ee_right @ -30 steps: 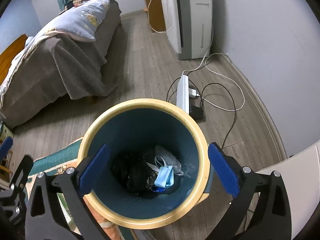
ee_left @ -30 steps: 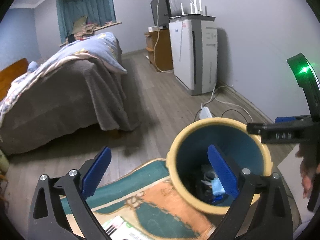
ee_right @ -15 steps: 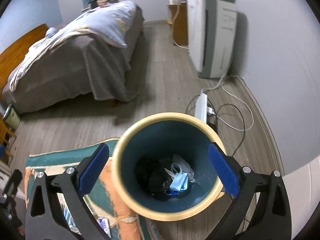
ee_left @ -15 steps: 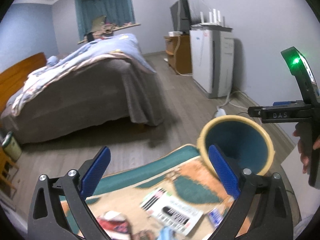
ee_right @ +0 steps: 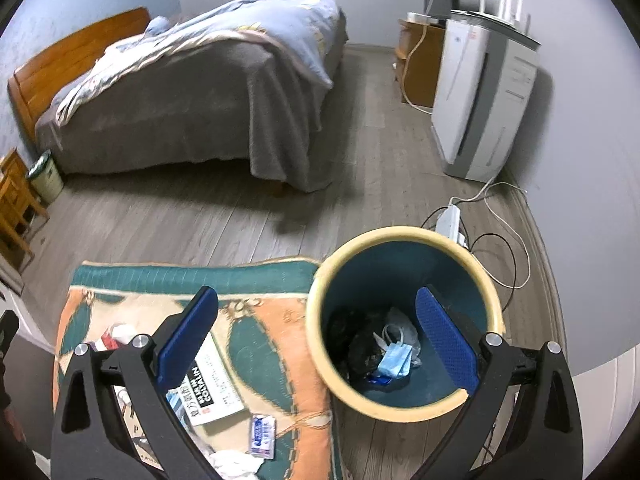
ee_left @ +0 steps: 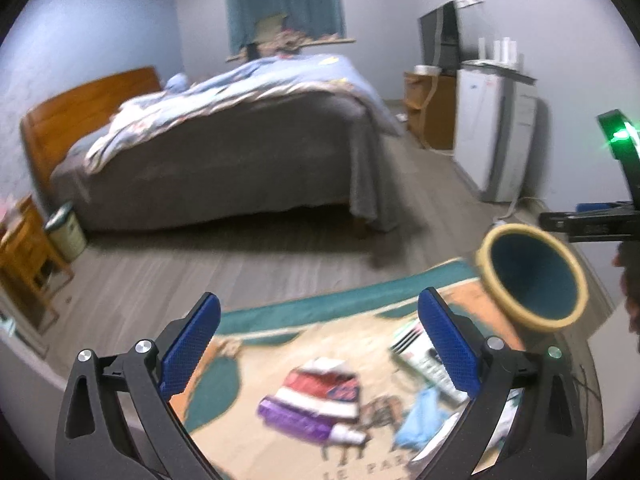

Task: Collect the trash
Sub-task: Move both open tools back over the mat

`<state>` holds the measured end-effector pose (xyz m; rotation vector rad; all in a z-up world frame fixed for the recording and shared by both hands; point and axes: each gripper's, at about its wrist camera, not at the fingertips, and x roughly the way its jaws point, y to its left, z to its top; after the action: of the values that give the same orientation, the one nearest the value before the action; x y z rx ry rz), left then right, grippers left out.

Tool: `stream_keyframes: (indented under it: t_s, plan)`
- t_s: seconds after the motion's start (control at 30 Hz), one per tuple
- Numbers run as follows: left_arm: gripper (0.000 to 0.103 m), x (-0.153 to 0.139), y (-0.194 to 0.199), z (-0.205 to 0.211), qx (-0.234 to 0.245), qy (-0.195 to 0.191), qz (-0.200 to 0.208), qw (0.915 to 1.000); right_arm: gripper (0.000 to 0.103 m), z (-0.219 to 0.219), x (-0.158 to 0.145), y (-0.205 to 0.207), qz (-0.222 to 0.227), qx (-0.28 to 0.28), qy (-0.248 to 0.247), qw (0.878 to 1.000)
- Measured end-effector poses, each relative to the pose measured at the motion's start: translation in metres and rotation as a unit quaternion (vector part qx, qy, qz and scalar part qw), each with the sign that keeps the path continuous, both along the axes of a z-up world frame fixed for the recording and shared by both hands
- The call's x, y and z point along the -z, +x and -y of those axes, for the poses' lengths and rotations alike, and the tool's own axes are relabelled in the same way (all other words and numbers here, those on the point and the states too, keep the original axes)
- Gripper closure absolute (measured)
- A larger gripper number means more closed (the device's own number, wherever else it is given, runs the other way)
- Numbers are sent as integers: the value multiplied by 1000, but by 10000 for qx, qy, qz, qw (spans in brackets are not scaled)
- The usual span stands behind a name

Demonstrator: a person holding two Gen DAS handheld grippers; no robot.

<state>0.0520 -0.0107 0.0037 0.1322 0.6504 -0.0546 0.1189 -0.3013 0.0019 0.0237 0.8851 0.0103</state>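
Observation:
A blue bin with a cream rim [ee_right: 404, 236] stands on the floor by the rug; it shows in the left wrist view [ee_left: 532, 276] too. Inside lie a blue face mask [ee_right: 394, 362] and dark trash. On the patterned rug [ee_left: 256, 432] lie a red, white and purple wrapper [ee_left: 316, 400], a white printed leaflet [ee_right: 214, 388], a blue crumpled piece [ee_left: 420, 416] and a small blue-white sachet [ee_right: 263, 435]. My left gripper [ee_left: 318, 344] is open and empty above the rug. My right gripper [ee_right: 316, 340] is open and empty over the bin's left rim.
A bed with a grey cover [ee_right: 192, 120] fills the middle of the room. A white air purifier [ee_right: 480, 100] stands at the right wall, with a power strip and cables [ee_right: 452, 216] behind the bin. A wooden stand [ee_left: 24, 252] and a small bin [ee_left: 66, 232] stand at left.
Both grippers have pulled back and swung left from over the bin. The rug with its loose trash has come into both views. Both grippers stay open.

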Motion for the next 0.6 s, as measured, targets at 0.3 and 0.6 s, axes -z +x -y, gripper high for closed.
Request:
stream_keyframes:
  t_s: [0.3, 0.6]
  plan:
    - [5, 22, 5, -51, -341, -42, -253, 9991, 6, -63, 20, 8, -289, -471, -150, 9984]
    - [5, 59, 17, -70, -272, 40, -682, 9973, 6, -100, 59, 25, -798, -658, -148, 9945]
